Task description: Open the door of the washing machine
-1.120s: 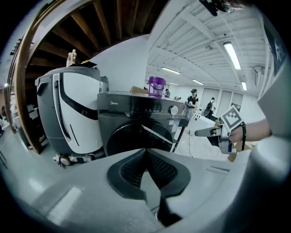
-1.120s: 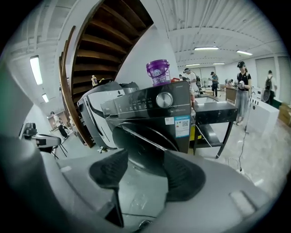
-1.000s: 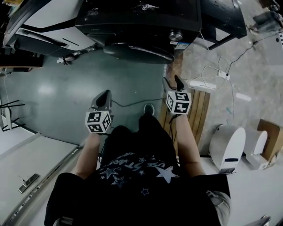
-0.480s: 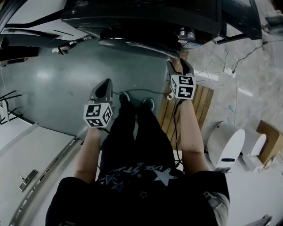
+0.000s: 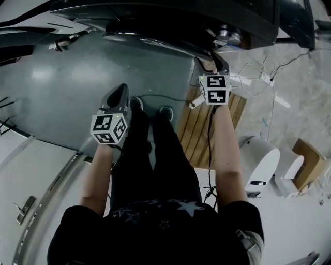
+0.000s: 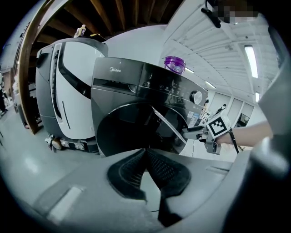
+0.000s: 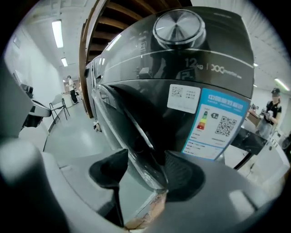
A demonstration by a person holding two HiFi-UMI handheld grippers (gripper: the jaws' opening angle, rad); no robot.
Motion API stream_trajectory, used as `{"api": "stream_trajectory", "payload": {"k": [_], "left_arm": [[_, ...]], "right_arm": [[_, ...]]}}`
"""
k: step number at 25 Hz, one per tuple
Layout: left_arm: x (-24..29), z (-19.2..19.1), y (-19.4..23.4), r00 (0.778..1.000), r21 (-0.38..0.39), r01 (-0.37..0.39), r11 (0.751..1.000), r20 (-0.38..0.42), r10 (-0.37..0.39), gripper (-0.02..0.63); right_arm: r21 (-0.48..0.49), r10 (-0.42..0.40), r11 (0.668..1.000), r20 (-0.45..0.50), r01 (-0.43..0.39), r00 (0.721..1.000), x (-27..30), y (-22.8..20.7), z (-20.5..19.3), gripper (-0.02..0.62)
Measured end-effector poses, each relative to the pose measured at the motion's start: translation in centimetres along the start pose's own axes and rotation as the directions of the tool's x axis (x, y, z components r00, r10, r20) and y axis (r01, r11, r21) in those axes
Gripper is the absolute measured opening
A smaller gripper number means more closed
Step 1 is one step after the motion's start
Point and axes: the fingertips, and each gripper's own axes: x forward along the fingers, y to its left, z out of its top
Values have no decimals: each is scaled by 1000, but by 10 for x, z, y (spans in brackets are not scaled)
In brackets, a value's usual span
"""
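Note:
The dark washing machine (image 5: 155, 15) stands straight ahead. Its round door (image 5: 155, 44) (image 6: 132, 132) looks slightly ajar on the right side. My right gripper (image 5: 211, 61) (image 6: 200, 133) is at that right edge. In the right gripper view the door's rim (image 7: 132, 123) runs between the jaws of the right gripper (image 7: 144, 159). The right pad (image 7: 182, 175) lies against the rim and the left pad (image 7: 111, 170) stands a little off it. My left gripper (image 5: 120, 92) (image 6: 145, 152) hangs lower left of the door, shut and empty, pointing at the machine.
A purple jar (image 6: 174, 64) sits on top of the machine. A white appliance (image 6: 68, 91) stands to its left. To the right are a wooden pallet (image 5: 199, 129), loose cables (image 5: 258, 77), a white device (image 5: 264, 165) and a cardboard box (image 5: 305, 155). The person's feet (image 5: 150, 111) are near the door.
The person has stepped closer to the machine. The right gripper has moved forward to the door's right edge; the left gripper has moved forward a little and stays shut.

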Motion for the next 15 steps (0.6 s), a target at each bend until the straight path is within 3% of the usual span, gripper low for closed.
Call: {"api": "stream_trajectory", "payload": {"k": [4, 15], "left_arm": [[2, -3, -5, 1000, -19, -1, 1000, 0, 1, 12], [-8, -19, -11, 1000, -58, -10, 998, -8, 10, 12]], "right_arm": [[-59, 15, 998, -20, -17, 1000, 7, 0, 2, 243], [-67, 5, 998, -27, -7, 1000, 5, 0, 0, 209]]}}
